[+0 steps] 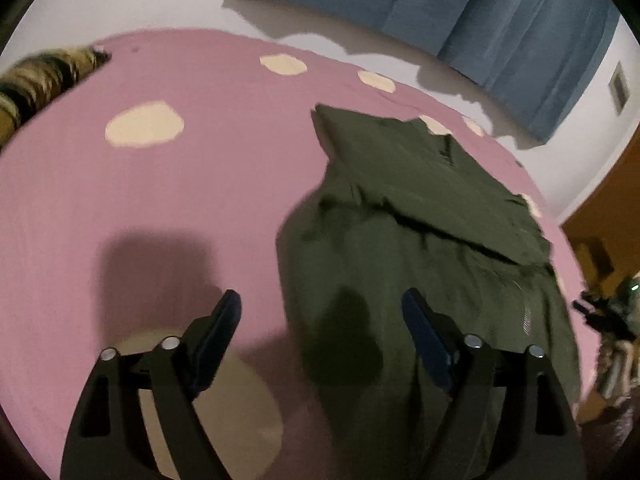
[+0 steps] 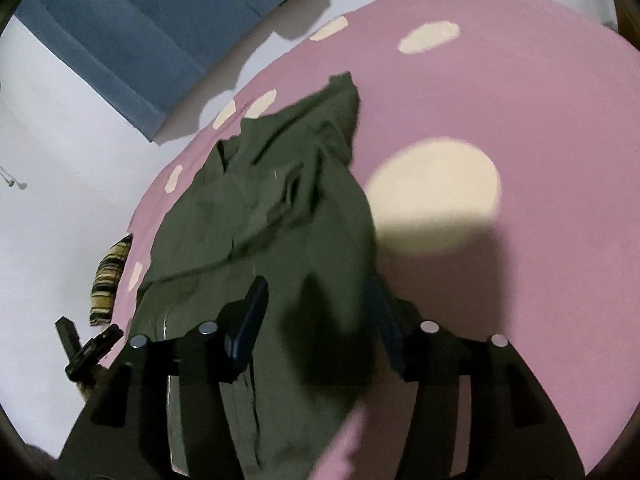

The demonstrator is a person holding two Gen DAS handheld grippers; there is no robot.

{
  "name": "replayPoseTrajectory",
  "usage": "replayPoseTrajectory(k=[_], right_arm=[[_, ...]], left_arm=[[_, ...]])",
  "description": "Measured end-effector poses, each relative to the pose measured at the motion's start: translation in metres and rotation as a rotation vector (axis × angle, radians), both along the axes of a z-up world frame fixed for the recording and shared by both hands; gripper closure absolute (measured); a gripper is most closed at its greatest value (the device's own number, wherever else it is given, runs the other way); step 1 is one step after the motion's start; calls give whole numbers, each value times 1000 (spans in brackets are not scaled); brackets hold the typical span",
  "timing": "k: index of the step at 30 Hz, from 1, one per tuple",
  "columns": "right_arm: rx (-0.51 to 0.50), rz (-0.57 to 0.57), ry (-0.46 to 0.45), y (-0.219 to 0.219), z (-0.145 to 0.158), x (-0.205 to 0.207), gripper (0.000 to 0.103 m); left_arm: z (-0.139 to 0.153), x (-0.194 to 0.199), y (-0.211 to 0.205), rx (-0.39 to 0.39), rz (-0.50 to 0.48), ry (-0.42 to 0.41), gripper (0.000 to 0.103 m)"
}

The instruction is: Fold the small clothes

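We find no brand, label or writing that we can read anywhere in either view; a pale curved line and a small light mark on the shirt (image 1: pixel 420 240) are too blurred to make out.

The shirt is dark olive green and lies on a pink sheet (image 1: pixel 160 200) dotted with cream spots. In the left wrist view it sits on the right half of the sheet, its long axis running from just below our left gripper (image 1: pixel 322 308) up and away toward the blue curtain (image 1: pixel 500 20). The far part is folded over on itself into a flatter panel with a pointed corner at the top left; the near part is rumpled.

In the right wrist view the same shirt (image 2: pixel 260 220) stretches from beneath our right gripper (image 2: pixel 316 296) up toward the curtain (image 2: pixel 120 40), narrowing to a point at the far end.

Our left gripper stands wide apart and has hold of nothing: its left finger hangs over bare sheet, its right finger over the cloth. Our right gripper is likewise spread wide, with the cloth lying between and below its fingers but nothing clamped.

A striped brown-and-cream cloth (image 1: pixel 44 76) lies at the far left edge of the sheet, well apart from the shirt.
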State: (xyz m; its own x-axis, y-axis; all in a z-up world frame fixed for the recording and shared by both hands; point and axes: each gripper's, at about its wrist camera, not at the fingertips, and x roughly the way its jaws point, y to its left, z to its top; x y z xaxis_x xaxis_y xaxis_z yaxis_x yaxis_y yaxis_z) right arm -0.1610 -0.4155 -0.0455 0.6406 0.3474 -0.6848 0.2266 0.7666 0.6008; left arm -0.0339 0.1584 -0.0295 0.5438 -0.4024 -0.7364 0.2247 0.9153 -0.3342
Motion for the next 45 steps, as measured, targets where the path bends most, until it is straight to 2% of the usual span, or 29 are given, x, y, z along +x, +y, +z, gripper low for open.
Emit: replayPoseTrajectory(k=[3,6,9,17,24,29,32,35,37,39,41,45], right_arm=[[38,32,18,4,-7,-25,43],[55,80,40,11,-16,-44,43],[120,136,42,21,-24,-54,43],[250,298,17,48,-29,-54,42],[274,412,0,74,-26,-54,35],[288,439,-11,80,-26,-49,33],[311,433,-17,79,-27,-48,33],[299,427,-13,81,-27,-46,33],[289,423,-9,82,-27,-46,33],[279,419,-1,83,-26,-47,35],[256,425,8,87,-25,-50,40],[211,464,25,96,-22,-57,47]], left_arm=[[-4,-19,17,-55,1,17,19],[-13,-34,29,-132,-22,75,18],[-22,-43,29,-179,-60,130,18],[-35,-62,22,-338,-180,240,18],[-38,-67,13,-416,-254,283,18],[-39,-72,-12,-408,-321,276,19],[-37,-74,-25,-378,-328,256,19],[-39,-70,-29,-390,-307,257,20],[-40,-70,-28,-377,-292,259,29],[-41,-71,-26,-350,-278,259,45],[-43,-71,-23,-330,-259,260,57],[-43,-71,-22,-304,-260,245,59]])
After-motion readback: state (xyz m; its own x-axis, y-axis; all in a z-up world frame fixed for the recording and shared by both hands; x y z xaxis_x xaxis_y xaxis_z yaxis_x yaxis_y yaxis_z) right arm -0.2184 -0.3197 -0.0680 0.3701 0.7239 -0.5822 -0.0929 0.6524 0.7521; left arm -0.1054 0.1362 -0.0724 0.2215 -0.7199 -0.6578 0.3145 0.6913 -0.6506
